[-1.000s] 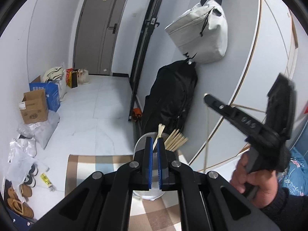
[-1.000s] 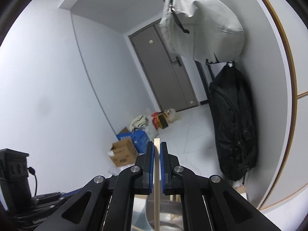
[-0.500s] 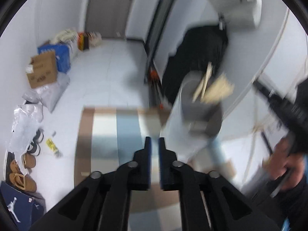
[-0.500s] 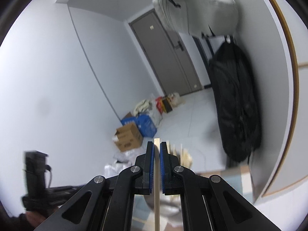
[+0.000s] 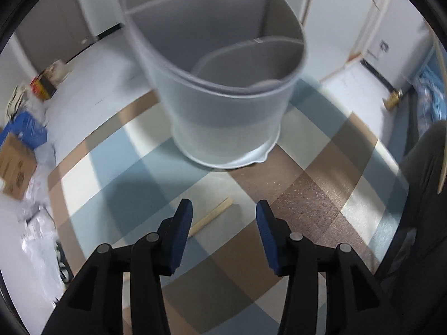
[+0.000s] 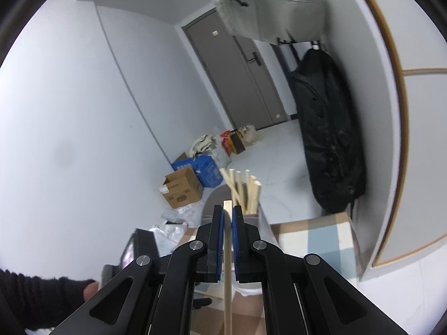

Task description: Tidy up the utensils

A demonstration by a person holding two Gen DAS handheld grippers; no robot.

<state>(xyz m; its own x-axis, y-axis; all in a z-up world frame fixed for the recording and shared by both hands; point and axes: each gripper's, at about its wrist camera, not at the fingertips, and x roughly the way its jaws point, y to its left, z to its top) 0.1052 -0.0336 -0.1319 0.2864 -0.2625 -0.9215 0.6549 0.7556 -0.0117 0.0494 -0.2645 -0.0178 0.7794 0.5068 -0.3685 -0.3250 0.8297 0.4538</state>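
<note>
Checked cloth, blue/brown/white squares (image 5: 307,189), covers the counter under everything. On it stands the big pale grey plastic utensil holder w/ inner dividers (image 5: 223,106), upright; the compartments nearest the left cam look empty, while a bunch of light wooden sticks (image 6: 245,189) pokes out of the far section, leaning against each other. Holder looks light & thin-walled, so a knock from a lowered tool could shove it; better not touch it.

Left gripper (image 5: 223,215) points steeply down at the cloth, its blue-padded fingers opening, nothing between the pads yet. Just ahead, nearer the left pad, lies a single flat wooden stick (image 5: 212,216), flat on the cloth, angled, in front of the holder's base but apart from it. Judgement: this is the next pickup. It's thin, stiff, v. light, lying flush on soft cloth, so hard to get under; probably best to straddle it across its narrow width near the middle & pinch the edges. Smooth wood may swivel in the pads if taken near an end.

Right gripper (image 6: 227,212) has fingers pinching another flat wooden stick (image 6: 227,265), held roughly along the fingers, tip showing just past them, aimed toward the holder. It's above and short of the rim, not in yet.
</note>
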